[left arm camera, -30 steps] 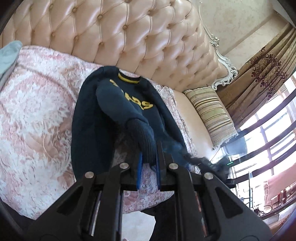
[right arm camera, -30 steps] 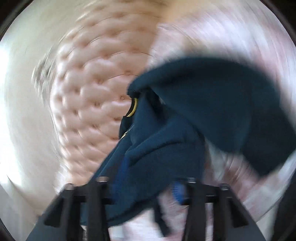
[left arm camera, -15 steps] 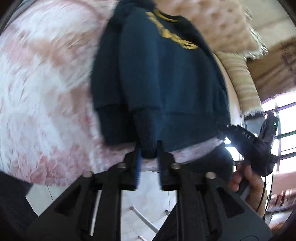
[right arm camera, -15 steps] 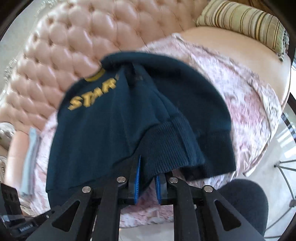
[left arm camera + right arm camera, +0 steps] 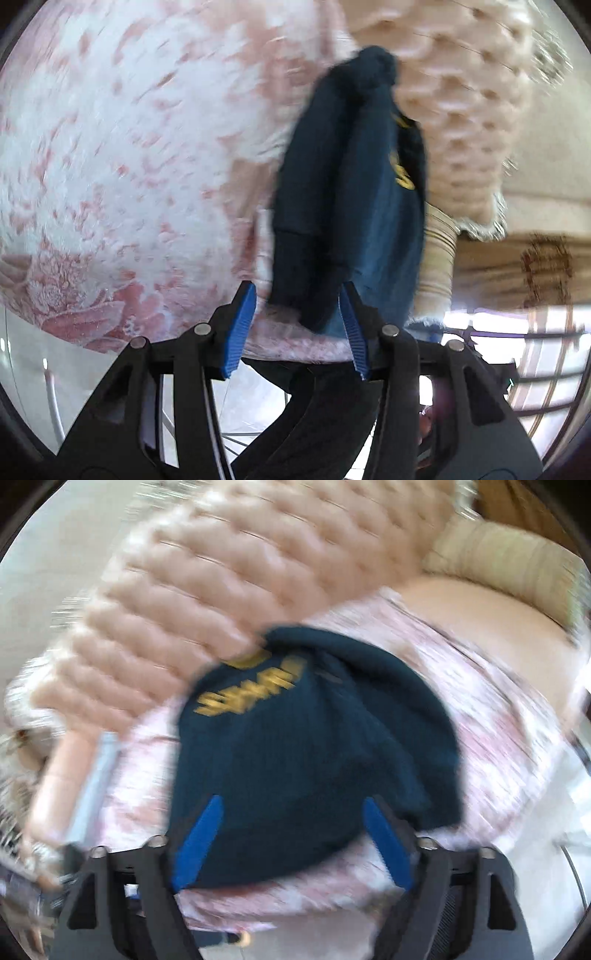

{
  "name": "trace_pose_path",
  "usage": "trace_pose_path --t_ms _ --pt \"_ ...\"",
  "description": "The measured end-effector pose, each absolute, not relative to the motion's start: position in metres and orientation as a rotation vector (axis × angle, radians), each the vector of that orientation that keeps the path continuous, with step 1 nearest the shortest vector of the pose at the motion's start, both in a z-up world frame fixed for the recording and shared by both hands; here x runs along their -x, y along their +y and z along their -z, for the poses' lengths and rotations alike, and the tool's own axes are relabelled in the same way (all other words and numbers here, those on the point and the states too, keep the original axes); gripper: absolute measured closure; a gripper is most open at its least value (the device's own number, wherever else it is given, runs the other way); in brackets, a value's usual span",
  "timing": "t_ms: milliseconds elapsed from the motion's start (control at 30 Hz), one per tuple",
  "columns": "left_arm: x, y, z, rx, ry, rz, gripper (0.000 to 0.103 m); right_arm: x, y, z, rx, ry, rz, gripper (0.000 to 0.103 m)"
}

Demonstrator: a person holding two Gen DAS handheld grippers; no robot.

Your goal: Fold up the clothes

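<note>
- Matt navy knit sweater (image 5: 314,760), ribbed cuff (image 5: 295,273), lower centre.
- Glossy tufted leather headboard (image 5: 207,576), top.
- Matt floral cloth bedspread (image 5: 110,147), left.
- Ridged blue plastic pads (image 5: 242,328).

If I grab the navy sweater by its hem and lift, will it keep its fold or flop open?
Probably flops: the sweater is soft knit, draping over the bedspread with rounded folds. The sleeve cuff lies loose on top, so it would likely slide off. Both grippers' jaws are opening, left gripper and right gripper, with nothing pinned.
</note>
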State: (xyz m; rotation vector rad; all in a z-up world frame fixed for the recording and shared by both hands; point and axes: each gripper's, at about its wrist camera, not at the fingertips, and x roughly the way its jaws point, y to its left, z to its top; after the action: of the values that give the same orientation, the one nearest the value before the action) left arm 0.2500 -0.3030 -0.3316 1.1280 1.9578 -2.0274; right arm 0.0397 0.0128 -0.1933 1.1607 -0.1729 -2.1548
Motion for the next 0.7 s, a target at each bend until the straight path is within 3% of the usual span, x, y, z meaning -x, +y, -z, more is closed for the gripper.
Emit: trace_pose_path --t_ms 133,200,300,433,533,633,700 --pt "-0.244 -0.307 0.336 -1.059 2.050 1.978 0.058 -0.013 -0.010 0.226 -1.297 -0.128 2.059 0.019" --pt "-0.238 -0.309 0.335 -1.066 2.053 1.975 0.070 -0.001 -0.011 0.246 -1.406 -0.086 2.066 0.019" --pt "-0.232 -0.315 0.334 -1.073 2.037 1.962 0.078 0.007 -0.011 0.266 -1.493 -0.043 2.049 0.019" --pt "-0.227 -0.317 0.339 -1.122 1.998 1.917 0.079 -0.001 -0.024 0.270 -1.503 0.112 2.065 0.019" --pt "-0.223 -0.314 0.342 -1.147 1.994 1.877 0.079 -0.005 -0.035 0.277 -1.490 0.180 2.043 0.000" --pt "-0.220 -0.311 0.344 -1.177 1.977 1.887 0.079 -0.012 -0.050 0.280 -1.479 0.274 2.061 0.000" --pt "-0.217 -0.309 0.344 -1.182 1.976 1.906 0.076 -0.012 -0.045 0.280 -1.475 0.204 2.073 0.000"
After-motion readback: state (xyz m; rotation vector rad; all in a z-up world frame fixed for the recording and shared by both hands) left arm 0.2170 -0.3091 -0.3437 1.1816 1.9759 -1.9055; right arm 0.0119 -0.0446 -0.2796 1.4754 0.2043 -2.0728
